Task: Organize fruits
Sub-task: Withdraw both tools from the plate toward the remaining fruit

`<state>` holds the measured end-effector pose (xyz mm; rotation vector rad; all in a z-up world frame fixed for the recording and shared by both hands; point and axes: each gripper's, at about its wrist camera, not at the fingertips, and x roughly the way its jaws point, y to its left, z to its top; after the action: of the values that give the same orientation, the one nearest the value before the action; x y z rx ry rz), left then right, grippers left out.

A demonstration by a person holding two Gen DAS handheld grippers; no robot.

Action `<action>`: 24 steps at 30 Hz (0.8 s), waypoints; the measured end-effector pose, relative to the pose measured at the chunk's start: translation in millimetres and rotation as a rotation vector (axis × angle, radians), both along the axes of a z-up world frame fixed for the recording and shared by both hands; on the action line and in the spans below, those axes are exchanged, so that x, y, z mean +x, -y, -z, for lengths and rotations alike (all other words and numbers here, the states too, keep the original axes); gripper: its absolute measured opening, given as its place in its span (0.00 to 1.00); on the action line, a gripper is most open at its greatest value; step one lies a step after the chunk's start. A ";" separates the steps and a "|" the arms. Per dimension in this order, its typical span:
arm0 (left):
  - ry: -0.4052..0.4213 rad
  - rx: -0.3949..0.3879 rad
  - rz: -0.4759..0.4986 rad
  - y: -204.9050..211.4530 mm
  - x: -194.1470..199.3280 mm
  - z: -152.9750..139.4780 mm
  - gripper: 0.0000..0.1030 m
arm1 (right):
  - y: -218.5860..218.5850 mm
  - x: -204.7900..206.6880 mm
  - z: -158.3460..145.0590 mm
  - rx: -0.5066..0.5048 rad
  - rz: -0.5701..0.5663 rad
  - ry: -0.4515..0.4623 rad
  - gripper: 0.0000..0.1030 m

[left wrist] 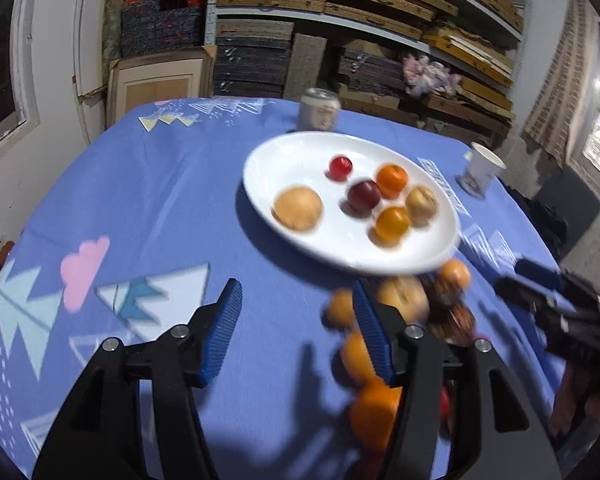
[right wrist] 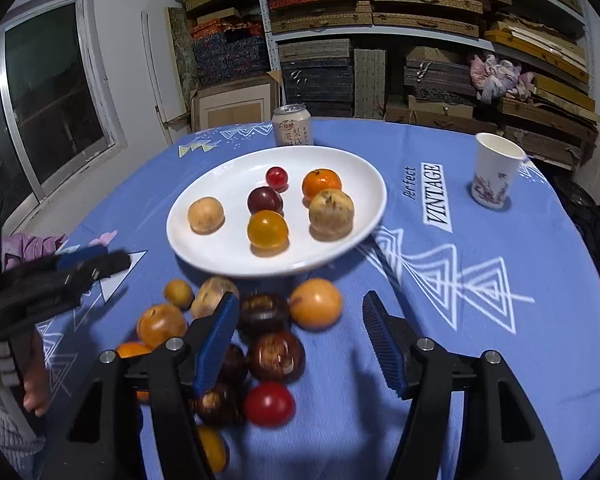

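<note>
A white plate [right wrist: 220, 254] holds several fruits, among them a tan one [right wrist: 205, 215], a yellow-orange one [right wrist: 267, 230], a dark plum [right wrist: 265, 200] and an orange [right wrist: 321, 183]. It also shows in the left wrist view [left wrist: 284, 160]. A pile of loose fruits [right wrist: 315, 303] lies on the blue cloth just in front of the plate. My right gripper [right wrist: 298, 336] is open and empty above the pile's right side. My left gripper [left wrist: 296, 332] is open and empty, left of the pile [left wrist: 400, 300]; it also shows at the left of the right wrist view [right wrist: 96, 260].
A drink can [right wrist: 292, 125] stands behind the plate. A paper cup [right wrist: 496, 172] stands at the right. The round table wears a blue patterned cloth [right wrist: 500, 280]. Shelves of stacked boxes [right wrist: 380, 20] fill the back wall.
</note>
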<state>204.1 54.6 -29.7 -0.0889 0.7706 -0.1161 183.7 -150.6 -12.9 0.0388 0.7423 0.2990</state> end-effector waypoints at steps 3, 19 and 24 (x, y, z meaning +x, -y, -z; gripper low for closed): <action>0.014 0.025 0.081 15.9 -41.3 9.3 0.55 | 10.5 -20.1 1.0 0.022 0.011 0.007 0.68; -0.062 0.067 0.204 41.5 -40.4 37.5 0.60 | 11.7 -51.2 -1.0 0.045 -0.025 0.020 0.69; -0.071 0.039 0.234 42.6 -39.0 38.4 0.48 | 12.1 -51.6 -0.4 0.048 -0.025 0.013 0.69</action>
<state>165.1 12.0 -68.1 0.0350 0.8526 -0.3210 132.1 -162.7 -12.5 0.0732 0.7230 0.3404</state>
